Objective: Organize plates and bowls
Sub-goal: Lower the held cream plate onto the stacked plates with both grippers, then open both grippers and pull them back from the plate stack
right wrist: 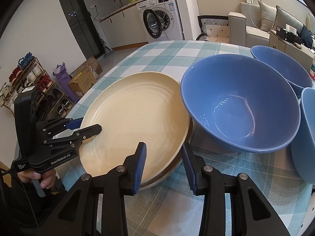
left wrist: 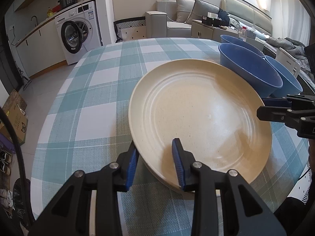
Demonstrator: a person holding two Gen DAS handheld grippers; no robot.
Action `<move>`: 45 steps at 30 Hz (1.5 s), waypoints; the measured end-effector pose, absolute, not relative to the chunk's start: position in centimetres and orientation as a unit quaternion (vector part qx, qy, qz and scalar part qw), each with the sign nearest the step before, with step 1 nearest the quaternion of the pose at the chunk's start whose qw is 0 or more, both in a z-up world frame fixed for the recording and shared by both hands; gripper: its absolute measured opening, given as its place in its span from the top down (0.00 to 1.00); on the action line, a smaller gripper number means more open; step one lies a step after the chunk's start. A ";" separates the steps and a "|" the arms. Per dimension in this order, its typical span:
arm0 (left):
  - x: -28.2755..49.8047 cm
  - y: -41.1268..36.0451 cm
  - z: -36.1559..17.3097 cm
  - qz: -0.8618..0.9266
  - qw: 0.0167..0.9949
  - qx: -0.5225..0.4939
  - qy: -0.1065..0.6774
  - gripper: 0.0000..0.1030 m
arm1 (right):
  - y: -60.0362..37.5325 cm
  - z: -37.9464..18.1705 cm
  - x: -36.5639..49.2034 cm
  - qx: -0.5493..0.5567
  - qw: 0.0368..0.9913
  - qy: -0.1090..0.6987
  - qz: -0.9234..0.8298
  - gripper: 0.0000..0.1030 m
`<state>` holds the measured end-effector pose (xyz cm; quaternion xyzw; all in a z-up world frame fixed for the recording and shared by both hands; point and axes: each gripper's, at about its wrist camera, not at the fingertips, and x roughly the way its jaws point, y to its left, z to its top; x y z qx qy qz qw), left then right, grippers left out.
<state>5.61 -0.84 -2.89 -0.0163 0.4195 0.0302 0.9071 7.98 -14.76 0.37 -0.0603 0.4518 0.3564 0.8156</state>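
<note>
Left wrist view: my left gripper [left wrist: 156, 162] straddles the cream plate [left wrist: 200, 118] rim, jaws not clamped yet; right gripper [right wrist: 164, 166] likewise spread; plate's stacked on the table [left wrist: 94, 90] beside the blue bowls [right wrist: 240, 102], I guess for a two-handed lift.

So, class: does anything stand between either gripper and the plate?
No. The left gripper and the right gripper each straddle the plate's rim, jaws open. The nearest bowl sits beside it.

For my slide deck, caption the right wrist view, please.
Both grippers open astride the cream plate's opposite rims, right gripper nearest, left gripper opposite, blue bowls alongside.
</note>
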 end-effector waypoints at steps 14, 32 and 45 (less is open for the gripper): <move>5.6 -1.5 -2.9 0.032 0.902 0.000 0.430 0.66 | -14.7 0.0 8.1 -0.062 0.812 0.458 0.357 0.60; 5.8 -1.5 -3.3 0.026 0.895 -0.006 0.444 0.49 | -14.9 -0.1 8.1 -0.048 0.804 0.459 0.374 0.39; 5.7 -0.8 -2.2 0.010 0.900 -0.046 0.433 0.32 | -16.2 1.1 8.3 -0.022 0.821 0.438 0.366 0.08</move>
